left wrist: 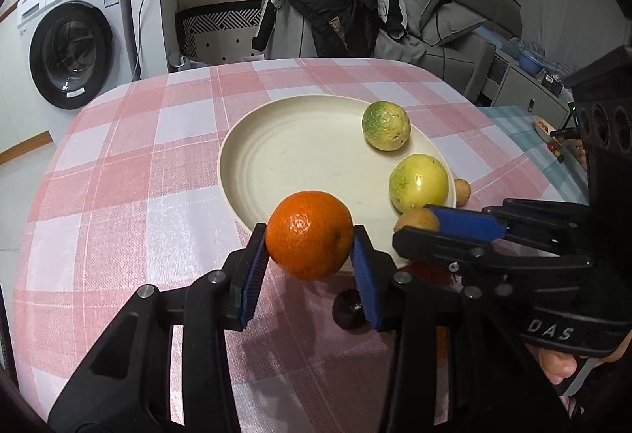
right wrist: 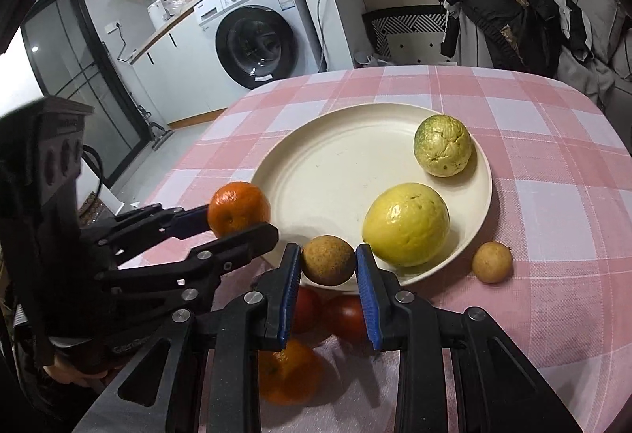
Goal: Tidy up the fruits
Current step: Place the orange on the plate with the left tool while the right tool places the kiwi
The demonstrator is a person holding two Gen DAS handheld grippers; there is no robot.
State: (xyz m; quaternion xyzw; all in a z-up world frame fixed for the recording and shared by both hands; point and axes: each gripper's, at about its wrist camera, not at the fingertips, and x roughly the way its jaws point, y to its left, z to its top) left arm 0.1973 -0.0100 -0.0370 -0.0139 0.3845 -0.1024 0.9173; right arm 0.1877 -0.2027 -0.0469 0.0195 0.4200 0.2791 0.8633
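Note:
My left gripper [left wrist: 310,235] is shut on an orange mandarin [left wrist: 309,234], held just above the near rim of the cream plate [left wrist: 300,156]. My right gripper [right wrist: 328,261] is shut on a small brown round fruit [right wrist: 328,260], also at the plate's [right wrist: 335,164] near rim. Two yellow-green fruits lie in the plate: a wrinkled one [right wrist: 442,145] at the far right and a smooth one [right wrist: 406,223] nearer. The left gripper with the mandarin [right wrist: 238,209] shows at the left of the right wrist view.
On the pink checked tablecloth [right wrist: 553,196], another small brown fruit [right wrist: 492,261] lies right of the plate. Under the right gripper lie two dark red fruits [right wrist: 345,316] and a second mandarin [right wrist: 290,372]. A clothes-draped chair [left wrist: 331,10] stands beyond the table, a washing machine [left wrist: 71,50] at left.

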